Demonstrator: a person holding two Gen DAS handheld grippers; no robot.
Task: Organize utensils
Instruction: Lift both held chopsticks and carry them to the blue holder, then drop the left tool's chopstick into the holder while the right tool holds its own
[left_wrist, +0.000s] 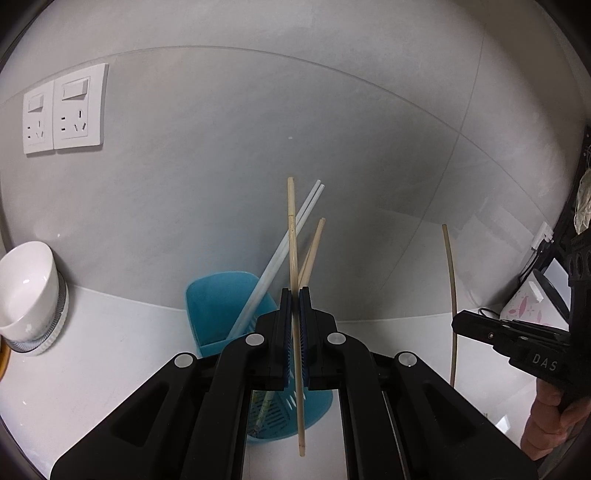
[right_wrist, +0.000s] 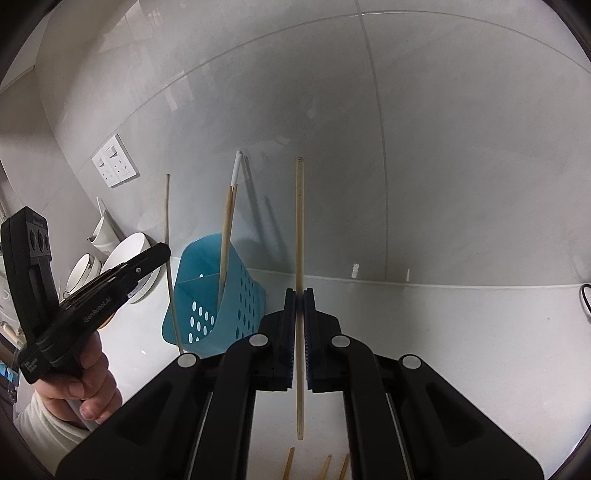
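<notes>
Left gripper (left_wrist: 294, 295): jaws clamped on a wooden chopstick (left_wrist: 293, 258) that stands nearly upright, its lower tip hanging below the fingers and just in front of the blue holder (left_wrist: 218, 306). From the right wrist view this gripper (right_wrist: 162, 254) shows side-on, with the person's left hand (right_wrist: 85, 376) around its grip.

Right gripper (right_wrist: 299, 295): jaws pressed together on a second wooden chopstick (right_wrist: 300, 229), held upright, its lower end free above the worktop (right_wrist: 461, 325). In the left wrist view the same gripper (left_wrist: 458, 325) shows at the right, carrying that thin stick (left_wrist: 451, 295), with the right hand (left_wrist: 550, 417) below it.

Blue holder: a perforated plastic utensil basket (right_wrist: 221, 295) standing on the white worktop near its back edge, close to the tiled wall (left_wrist: 258, 129).

Already in the holder: two white chopsticks (left_wrist: 291, 236) leaning to the right, and a wooden pair (left_wrist: 314, 247) beside them; in the right wrist view they overlap (right_wrist: 227, 229).

Loose chopsticks: three wooden tips (right_wrist: 288, 463) lie on the worktop at its near edge, under the right gripper.

Left end of worktop: a white bowl (left_wrist: 27, 288) tilted on a round stand; stacked bowls and plates (right_wrist: 125, 258) lean there too.

Wall: a double socket plate (left_wrist: 62, 110) at the upper left.
</notes>
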